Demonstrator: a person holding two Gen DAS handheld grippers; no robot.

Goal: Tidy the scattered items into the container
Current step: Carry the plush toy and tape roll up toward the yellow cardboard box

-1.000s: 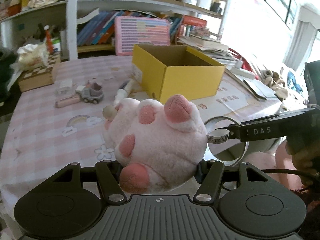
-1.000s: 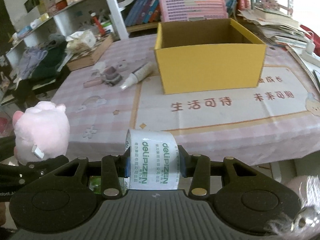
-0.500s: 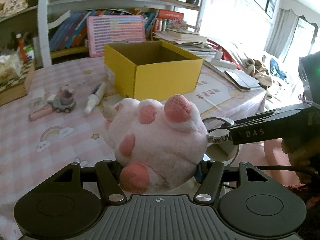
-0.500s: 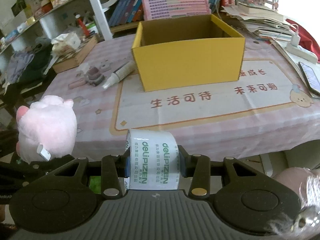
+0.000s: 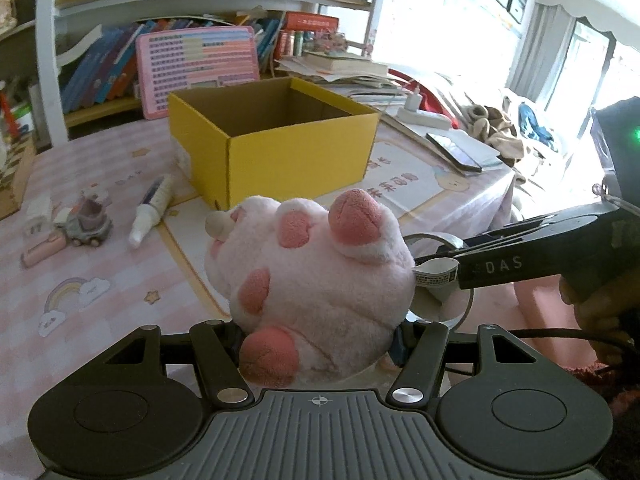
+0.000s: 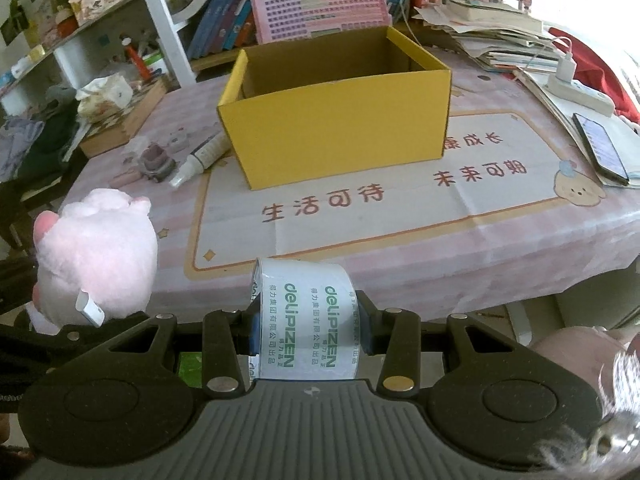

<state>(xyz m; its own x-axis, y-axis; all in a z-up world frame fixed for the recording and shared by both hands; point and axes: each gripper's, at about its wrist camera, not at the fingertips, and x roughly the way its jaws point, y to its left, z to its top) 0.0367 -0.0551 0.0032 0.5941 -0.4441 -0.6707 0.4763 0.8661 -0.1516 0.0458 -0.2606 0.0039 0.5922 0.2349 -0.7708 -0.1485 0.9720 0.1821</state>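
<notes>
Yellow box [image 5: 276,148] nearer; plush [image 5: 316,280], tape roll [image 6: 306,320] gripped

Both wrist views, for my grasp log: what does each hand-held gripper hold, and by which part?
Left hand-held gripper: pink plush toy, by its lower body. Right hand-held gripper: tape roll, across its flat sides.

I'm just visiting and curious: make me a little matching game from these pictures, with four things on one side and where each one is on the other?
Things:
1. pink plush toy
2. tape roll
3. yellow box
4. white tube

Places:
A. lying on the tablecloth left of the box
B. clamped in the right gripper
C. standing open in the middle of the table
D. clamped in the left gripper

Pairs: 1-D, 2-B, 3-C, 4-A
</notes>
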